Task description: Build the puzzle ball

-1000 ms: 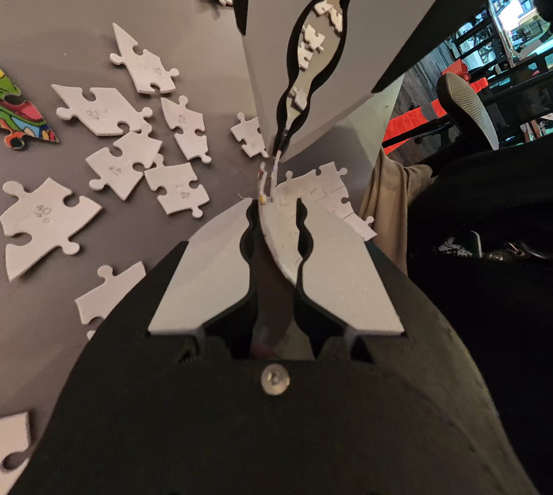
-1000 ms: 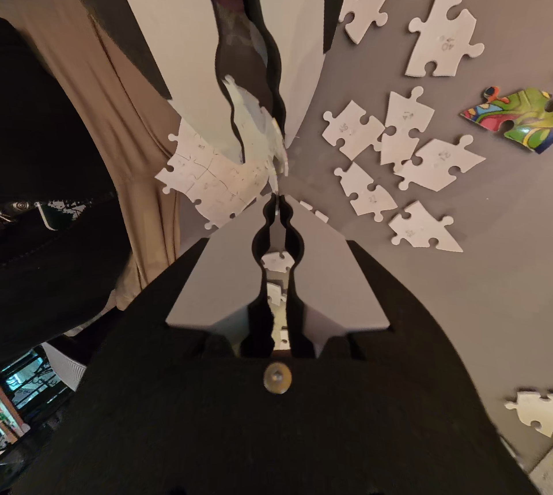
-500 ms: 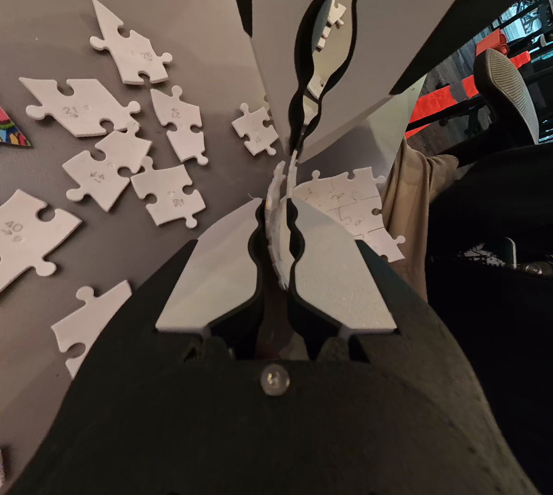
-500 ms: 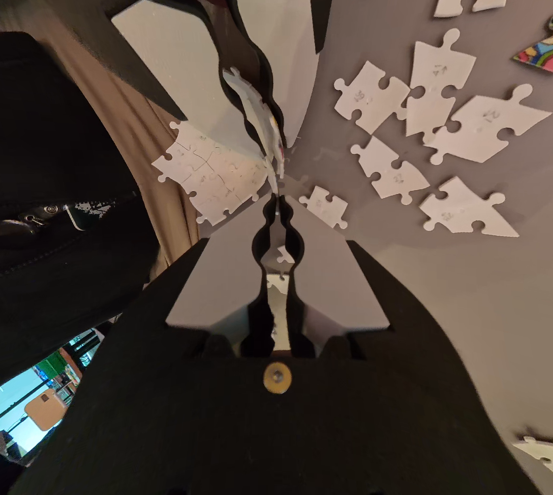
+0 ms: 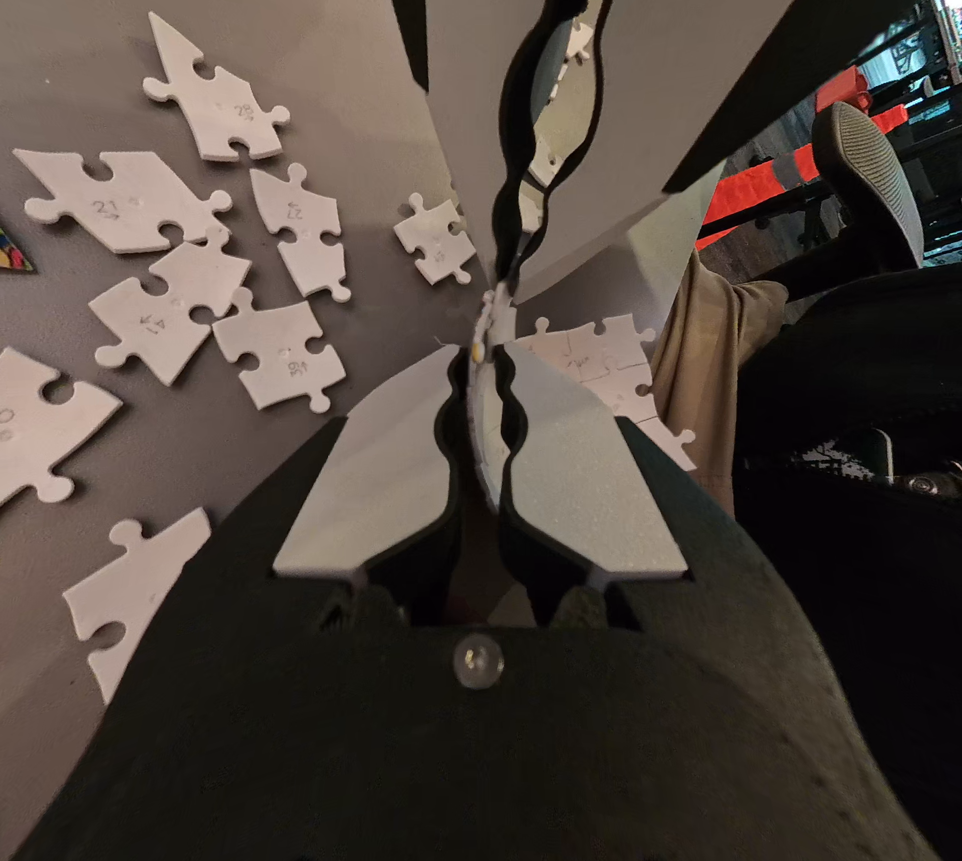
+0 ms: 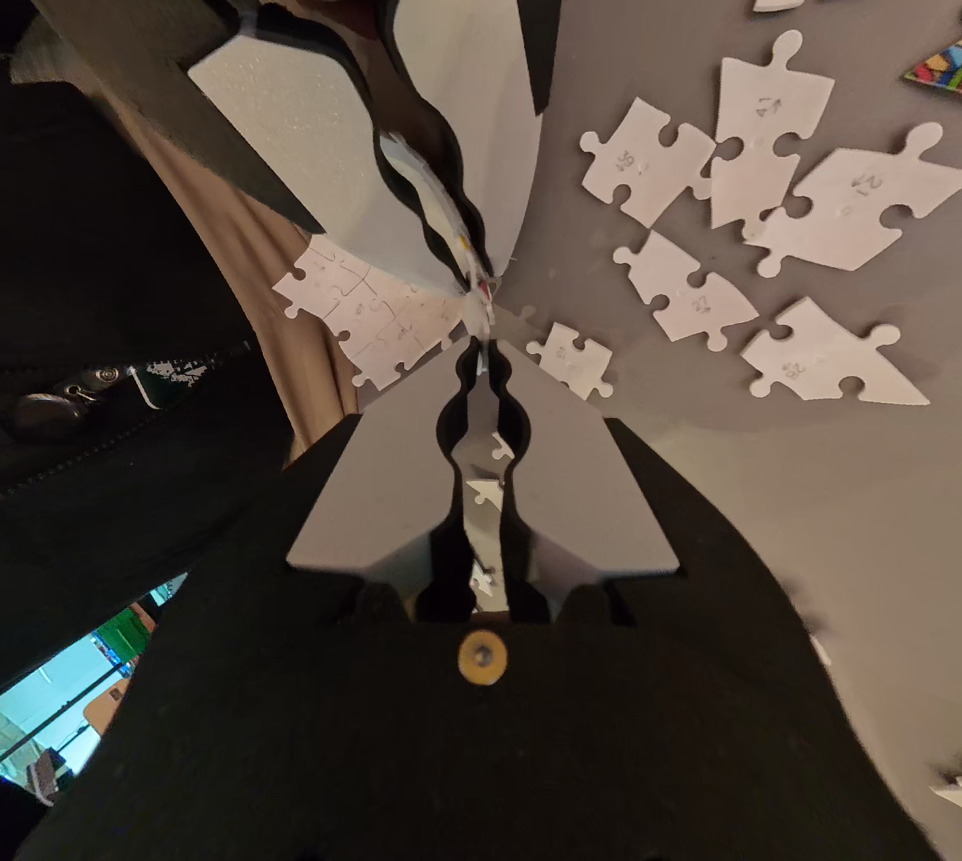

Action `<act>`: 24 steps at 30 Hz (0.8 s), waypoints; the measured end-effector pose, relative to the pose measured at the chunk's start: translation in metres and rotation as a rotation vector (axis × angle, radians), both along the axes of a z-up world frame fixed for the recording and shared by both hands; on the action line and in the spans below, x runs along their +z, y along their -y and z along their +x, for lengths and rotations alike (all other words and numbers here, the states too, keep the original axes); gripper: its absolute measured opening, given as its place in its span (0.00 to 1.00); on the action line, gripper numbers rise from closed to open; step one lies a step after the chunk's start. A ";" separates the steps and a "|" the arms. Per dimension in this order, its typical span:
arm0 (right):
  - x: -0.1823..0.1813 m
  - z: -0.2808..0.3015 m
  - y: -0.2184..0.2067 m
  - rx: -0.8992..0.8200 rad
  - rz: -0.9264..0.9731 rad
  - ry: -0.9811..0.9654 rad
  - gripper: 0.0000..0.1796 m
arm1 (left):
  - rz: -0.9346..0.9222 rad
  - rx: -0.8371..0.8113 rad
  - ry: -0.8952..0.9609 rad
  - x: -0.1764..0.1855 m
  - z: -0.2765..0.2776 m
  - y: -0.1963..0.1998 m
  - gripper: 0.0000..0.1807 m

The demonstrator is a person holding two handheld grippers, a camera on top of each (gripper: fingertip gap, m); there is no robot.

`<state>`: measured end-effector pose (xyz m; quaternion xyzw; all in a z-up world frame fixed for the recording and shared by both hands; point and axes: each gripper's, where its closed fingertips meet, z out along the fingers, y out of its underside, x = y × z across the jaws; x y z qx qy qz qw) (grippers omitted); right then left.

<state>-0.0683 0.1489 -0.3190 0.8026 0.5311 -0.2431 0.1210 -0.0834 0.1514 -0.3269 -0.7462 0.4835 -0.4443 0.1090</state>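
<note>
While loose white pieces (image 5: 281,357) lie scattered on the grey bench (image 5: 78,3), the left claw (image 5: 481,362) grips the curved assembled section (image 5: 598,367) above the bench's near edge, and the right claw (image 6: 481,347) pinches a small piece (image 6: 476,315) against it.

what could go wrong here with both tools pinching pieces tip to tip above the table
1. The left tool grips the curved joined section edge-on by a thin strip; pushing may twist it out or pop its seams.
2. The right tool holds only a sliver of its piece, so it may slip before the tabs seat.
3. A dropped piece could land among the loose white pieces below and scatter them.
</note>
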 end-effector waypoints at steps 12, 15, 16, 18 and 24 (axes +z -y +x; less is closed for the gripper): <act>-0.008 -0.007 0.013 -0.111 -0.080 -0.130 0.01 | -0.026 -0.009 0.042 0.004 -0.001 0.002 0.04; -0.009 -0.008 0.014 -0.146 -0.089 -0.162 0.00 | -0.024 -0.014 0.037 0.004 -0.001 0.002 0.05; -0.009 -0.007 0.015 -0.148 -0.092 -0.162 0.00 | -0.028 -0.019 0.037 0.004 -0.001 0.003 0.05; -0.011 -0.005 0.017 -0.144 -0.091 -0.154 0.00 | -0.029 -0.035 0.014 0.001 -0.004 0.006 0.10; -0.008 -0.006 0.020 -0.118 -0.101 -0.130 0.00 | -0.027 -0.080 -0.022 -0.004 -0.008 0.014 0.09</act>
